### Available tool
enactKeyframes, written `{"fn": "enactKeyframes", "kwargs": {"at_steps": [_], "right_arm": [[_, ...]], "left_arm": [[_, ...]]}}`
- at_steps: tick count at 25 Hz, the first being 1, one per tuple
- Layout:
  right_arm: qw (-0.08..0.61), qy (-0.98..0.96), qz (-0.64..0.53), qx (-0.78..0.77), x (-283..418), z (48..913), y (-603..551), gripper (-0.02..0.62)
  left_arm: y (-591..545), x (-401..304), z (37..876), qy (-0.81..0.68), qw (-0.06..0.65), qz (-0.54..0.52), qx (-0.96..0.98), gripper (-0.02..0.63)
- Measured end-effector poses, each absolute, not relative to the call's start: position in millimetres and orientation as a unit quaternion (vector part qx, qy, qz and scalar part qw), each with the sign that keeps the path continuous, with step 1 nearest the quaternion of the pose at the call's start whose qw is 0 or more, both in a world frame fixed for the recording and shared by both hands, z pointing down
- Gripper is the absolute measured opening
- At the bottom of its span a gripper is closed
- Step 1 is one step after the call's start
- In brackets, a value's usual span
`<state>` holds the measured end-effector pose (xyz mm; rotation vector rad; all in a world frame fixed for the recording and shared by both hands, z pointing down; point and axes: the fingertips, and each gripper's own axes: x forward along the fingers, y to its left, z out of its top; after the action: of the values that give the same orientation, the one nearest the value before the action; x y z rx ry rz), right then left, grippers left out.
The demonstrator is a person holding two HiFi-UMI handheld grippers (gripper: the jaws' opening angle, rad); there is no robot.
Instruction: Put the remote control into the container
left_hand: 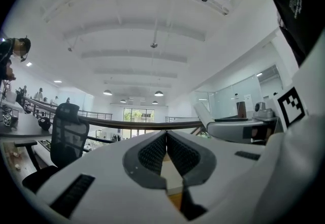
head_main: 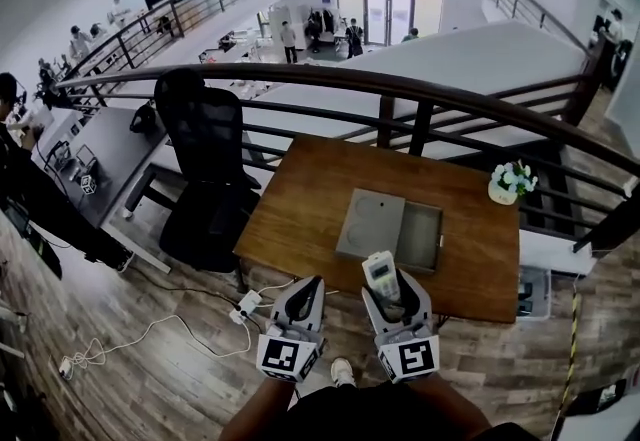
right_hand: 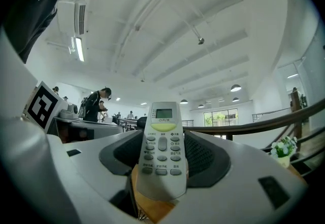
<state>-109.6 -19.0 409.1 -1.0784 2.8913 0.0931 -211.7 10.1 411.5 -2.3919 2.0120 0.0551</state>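
A white remote control point(head_main: 381, 274) point(right_hand: 161, 141) with a small screen and grey buttons stands up between the jaws of my right gripper point(head_main: 395, 295) point(right_hand: 161, 154), which is shut on it just in front of the wooden table's near edge. The grey container point(head_main: 390, 227) lies on the table ahead; its lid point(head_main: 371, 222) is slid to the left and leaves a dark opening point(head_main: 421, 235) on the right side. My left gripper point(head_main: 300, 301) point(left_hand: 166, 154) hangs beside the right one, off the table, with its jaws pressed together and nothing in them.
The wooden table point(head_main: 300, 199) carries a small white pot of flowers point(head_main: 508, 182) at its far right corner. A black office chair point(head_main: 205, 159) stands to the table's left. A dark curved railing point(head_main: 420, 94) runs behind. A power strip with cables point(head_main: 244, 305) lies on the floor.
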Motion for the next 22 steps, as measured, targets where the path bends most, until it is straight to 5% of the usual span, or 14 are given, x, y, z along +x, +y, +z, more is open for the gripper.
{"fn": "enactKeyframes", "kwargs": {"at_steps": [22], "right_arm": [[0.039,0.919,0.006,-0.392,-86,422,-145,0.267]], "left_arm": [[-116,-196,438,0.647,-0.008,0.005,-0.762,0.008]]}}
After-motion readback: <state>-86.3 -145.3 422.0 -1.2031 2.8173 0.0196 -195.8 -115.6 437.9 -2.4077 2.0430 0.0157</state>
